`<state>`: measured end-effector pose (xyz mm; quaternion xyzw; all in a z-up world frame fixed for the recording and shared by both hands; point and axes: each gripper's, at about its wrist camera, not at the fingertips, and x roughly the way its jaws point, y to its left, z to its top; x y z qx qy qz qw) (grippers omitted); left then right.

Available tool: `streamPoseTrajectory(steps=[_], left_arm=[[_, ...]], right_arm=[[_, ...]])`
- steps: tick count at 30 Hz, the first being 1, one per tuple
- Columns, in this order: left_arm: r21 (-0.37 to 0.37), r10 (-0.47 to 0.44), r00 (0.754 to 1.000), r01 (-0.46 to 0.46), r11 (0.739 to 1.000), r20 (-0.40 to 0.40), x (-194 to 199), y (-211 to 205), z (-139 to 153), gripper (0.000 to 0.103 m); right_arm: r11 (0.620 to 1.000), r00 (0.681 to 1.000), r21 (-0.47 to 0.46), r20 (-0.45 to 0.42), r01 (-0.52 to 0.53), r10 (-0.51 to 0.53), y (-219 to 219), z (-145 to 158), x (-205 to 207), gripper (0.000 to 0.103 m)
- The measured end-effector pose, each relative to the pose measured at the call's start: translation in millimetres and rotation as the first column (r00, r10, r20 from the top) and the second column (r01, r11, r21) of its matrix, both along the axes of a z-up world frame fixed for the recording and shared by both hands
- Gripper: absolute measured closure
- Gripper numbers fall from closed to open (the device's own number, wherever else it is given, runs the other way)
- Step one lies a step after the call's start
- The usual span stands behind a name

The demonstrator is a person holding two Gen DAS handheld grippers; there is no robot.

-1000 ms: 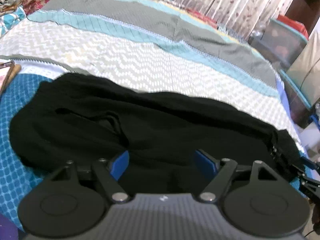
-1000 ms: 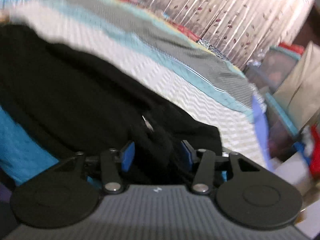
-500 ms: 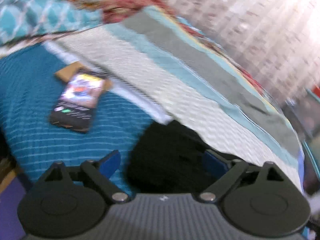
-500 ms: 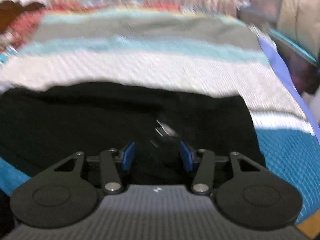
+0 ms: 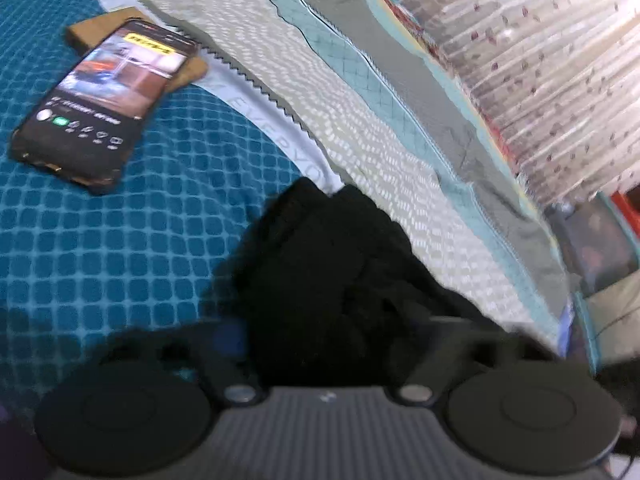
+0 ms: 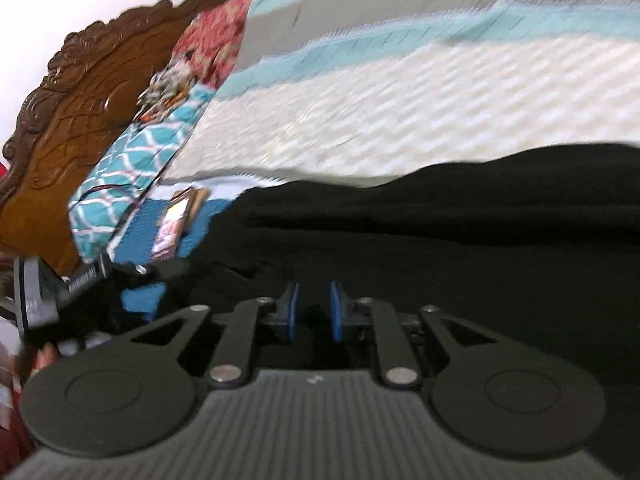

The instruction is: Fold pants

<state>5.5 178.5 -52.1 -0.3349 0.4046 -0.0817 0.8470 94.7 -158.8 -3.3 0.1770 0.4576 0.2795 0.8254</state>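
The black pants (image 5: pixel 332 272) lie on the bed; in the left wrist view one bunched end sits between the wide-apart fingers of my left gripper (image 5: pixel 332 336), which is open around it. In the right wrist view the pants (image 6: pixel 460 240) spread across the lower half. My right gripper (image 6: pixel 312 312) has its blue pads close together with black fabric between them, shut on the pants. The left gripper (image 6: pixel 60 292) shows blurred at the left edge.
The bed has a teal checked cover (image 5: pixel 100 240) and a striped grey, teal and white blanket (image 5: pixel 360 80). A lit phone (image 5: pixel 104 96) lies on a brown card. A carved wooden headboard (image 6: pixel 80 100), pillows and curtains (image 5: pixel 540 60) border the bed.
Both grippers swung to the left along the bed. The right gripper's fingers closed tighter on the black fabric. The left view now faces the pants' end near the phone.
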Motion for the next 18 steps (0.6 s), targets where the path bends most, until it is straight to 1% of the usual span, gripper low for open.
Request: streamPoseTrajectory(steps=[1,2,3,4,5,6,7,9,10,12,13,14,15,16,18], left_arm=[[-0.002,-0.003,1.000,0.003,1.000,0.003,0.7,-2.7,-0.4,0.059],[-0.004,-0.006,1.000,0.006,1.000,0.010,-1.0,-4.7,1.9,0.062],[0.014,-0.014,0.999,0.013,1.000,0.030,-3.7,-10.9,7.8,0.063],[0.044,-0.032,0.997,0.029,0.999,0.064,-7.6,-17.2,16.5,0.063],[0.080,-0.062,0.993,0.053,0.995,0.105,-11.5,-26.9,26.9,0.063],[0.116,-0.099,0.984,0.082,0.990,0.146,-15.3,-39.1,37.4,0.063],[0.158,-0.143,0.972,0.114,0.981,0.186,-18.4,-53.9,47.9,0.063],[0.239,-0.230,0.942,0.171,0.956,0.246,-23.5,-83.8,65.3,0.063],[0.279,-0.278,0.922,0.202,0.939,0.269,-26.9,-100.6,72.3,0.063],[0.356,-0.381,0.873,0.267,0.895,0.304,-33.3,-135.5,81.2,0.063],[0.393,-0.433,0.847,0.301,0.869,0.310,-35.2,-155.4,83.2,0.063],[0.418,-0.474,0.825,0.331,0.846,0.307,-36.4,-172.9,83.2,0.062],[0.440,-0.518,0.804,0.367,0.820,0.294,-37.2,-192.8,82.7,0.058],[0.458,-0.559,0.782,0.404,0.792,0.276,-38.0,-211.3,79.4,0.052],[0.489,-0.648,0.726,0.489,0.722,0.231,-44.3,-246.4,69.4,0.026]], right_arm=[[1.000,0.999,0.000,-0.046,-0.006,0.006,15.9,-9.5,1.4,0.084],[1.000,0.994,-0.015,-0.106,-0.009,0.008,27.7,-24.2,12.0,0.087],[0.999,0.986,-0.040,-0.165,-0.008,0.001,36.3,-38.2,18.6,0.093],[1.000,0.983,-0.019,-0.184,0.010,-0.014,39.9,-46.7,20.2,0.099],[0.999,0.979,0.018,-0.200,0.035,-0.031,38.1,-49.1,22.4,0.099],[0.997,0.971,0.049,-0.237,0.057,-0.044,34.7,-48.8,25.0,0.099],[0.995,0.966,0.075,-0.255,0.066,-0.045,30.3,-48.2,25.5,0.099],[0.990,0.967,0.121,-0.251,0.079,-0.047,13.3,-42.7,20.1,0.096],[0.983,0.969,0.149,-0.238,0.103,-0.066,2.4,-39.1,16.4,0.092],[0.959,0.971,0.225,-0.202,0.174,-0.129,-30.2,-29.8,5.6,0.092],[0.944,0.968,0.250,-0.185,0.214,-0.170,-49.2,-25.1,-1.7,0.092],[0.929,0.961,0.265,-0.172,0.259,-0.219,-68.6,-21.5,-8.6,0.092],[0.911,0.948,0.274,-0.166,0.307,-0.270,-90.0,-19.4,-16.3,0.092],[0.891,0.933,0.280,-0.167,0.356,-0.320,-111.9,-17.9,-24.1,0.091],[0.843,0.893,0.294,-0.176,0.450,-0.415,-151.8,-18.5,-42.3,0.091]])
